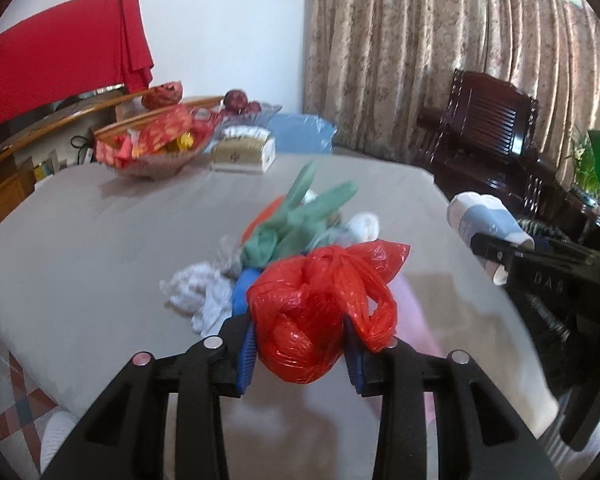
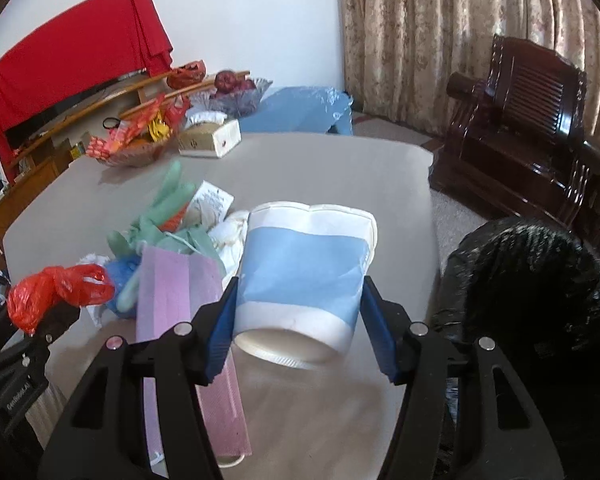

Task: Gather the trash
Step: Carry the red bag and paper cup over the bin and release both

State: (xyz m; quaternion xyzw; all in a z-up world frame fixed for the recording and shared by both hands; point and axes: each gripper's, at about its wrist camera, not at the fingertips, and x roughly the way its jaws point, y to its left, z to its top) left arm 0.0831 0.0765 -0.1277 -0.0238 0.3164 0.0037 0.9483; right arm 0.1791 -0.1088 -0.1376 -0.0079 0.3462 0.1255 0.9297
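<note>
Left gripper [image 1: 300,344]: my fingers clamp the knotted red plastic bag [image 1: 319,312], carrying it as trash.
Right gripper [image 2: 300,328]: my fingers squeeze the paper cup [image 2: 303,276] sideways.

Both wrist views face the same table [image 1: 100,220] closely.

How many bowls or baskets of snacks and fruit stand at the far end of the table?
2. A basket of red-wrapped snacks at the far left corner, and a glass fruit bowl behind the tissue box. Whether the fruit bowl stands on the table cannot be told.
</note>
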